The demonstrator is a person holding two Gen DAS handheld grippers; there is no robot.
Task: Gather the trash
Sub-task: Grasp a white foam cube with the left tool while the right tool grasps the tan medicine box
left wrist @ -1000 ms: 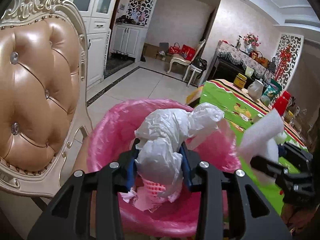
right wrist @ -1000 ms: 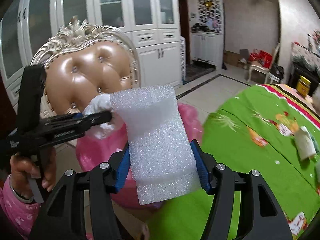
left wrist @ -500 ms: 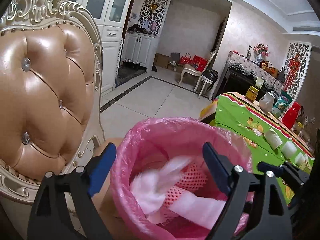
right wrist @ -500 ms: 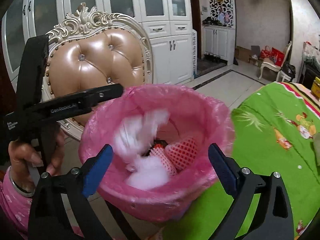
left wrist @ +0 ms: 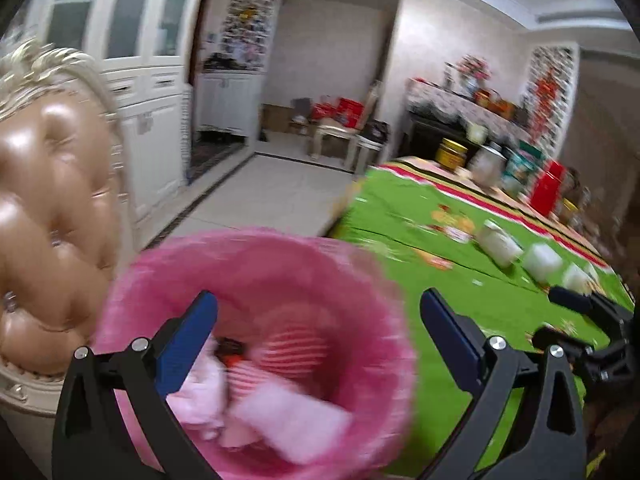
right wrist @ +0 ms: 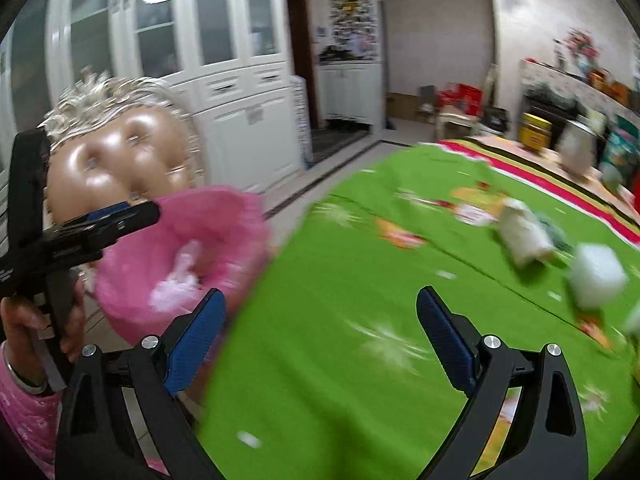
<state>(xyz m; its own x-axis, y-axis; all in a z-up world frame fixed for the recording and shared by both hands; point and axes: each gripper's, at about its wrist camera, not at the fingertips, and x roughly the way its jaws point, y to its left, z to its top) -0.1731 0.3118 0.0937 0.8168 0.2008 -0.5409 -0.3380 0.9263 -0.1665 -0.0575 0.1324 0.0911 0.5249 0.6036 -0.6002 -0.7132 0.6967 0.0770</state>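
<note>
No text could be read. Motion blur smeared both views; pale lettering on the side of the left gripper (right wrist: 116, 216), seen from the right wrist, was too blurred to make out.

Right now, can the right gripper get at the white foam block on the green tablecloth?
Probably yes. The right gripper is open and empty over the green tablecloth, and the white foam block lies ahead to its right with only bare cloth between.
</note>
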